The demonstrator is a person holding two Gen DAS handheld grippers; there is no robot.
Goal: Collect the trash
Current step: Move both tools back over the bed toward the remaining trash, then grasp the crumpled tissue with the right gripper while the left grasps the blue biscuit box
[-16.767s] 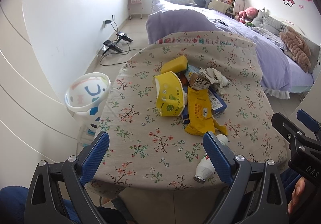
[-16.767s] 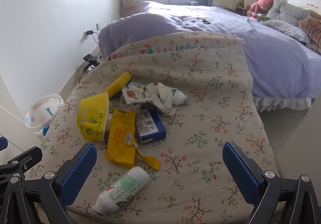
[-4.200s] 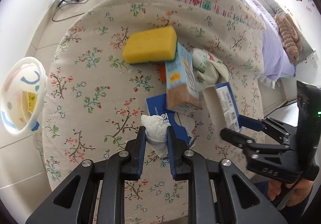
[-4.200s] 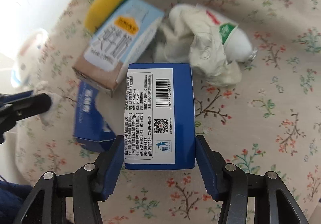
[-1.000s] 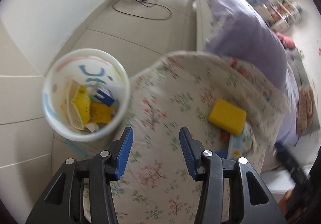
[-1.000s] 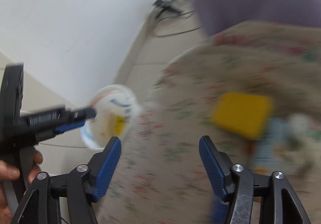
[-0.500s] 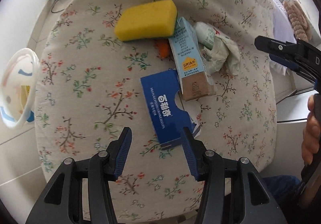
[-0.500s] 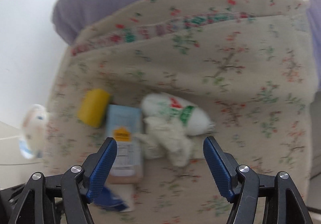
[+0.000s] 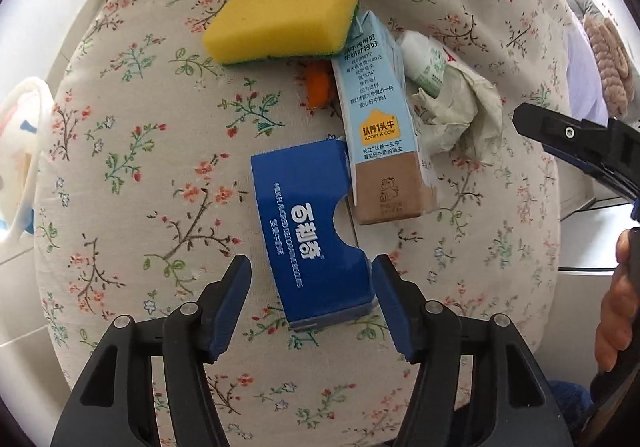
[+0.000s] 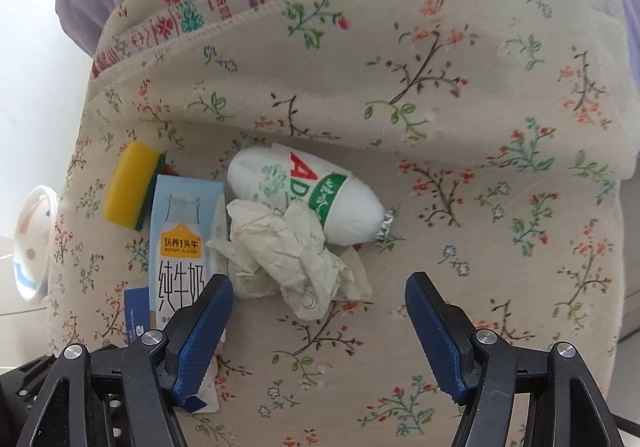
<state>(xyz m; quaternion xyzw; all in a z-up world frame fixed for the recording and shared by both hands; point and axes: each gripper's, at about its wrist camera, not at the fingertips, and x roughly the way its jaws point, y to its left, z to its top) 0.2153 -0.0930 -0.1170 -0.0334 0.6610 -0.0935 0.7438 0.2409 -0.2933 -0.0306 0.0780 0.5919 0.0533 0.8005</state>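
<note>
Both claws back over table, left claw [image 9: 312, 303] widened astride blue box [image 9: 310, 231]

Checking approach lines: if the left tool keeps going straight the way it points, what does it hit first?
Most likely the blue biscuit box: its near end lies between the open fingers of the left tool, which have just been opening. How much height remains is unclear.

Yellow sponge [image 9: 280, 19], blue box [image 9: 316, 231], floral cloth [image 9: 120, 167]
</note>
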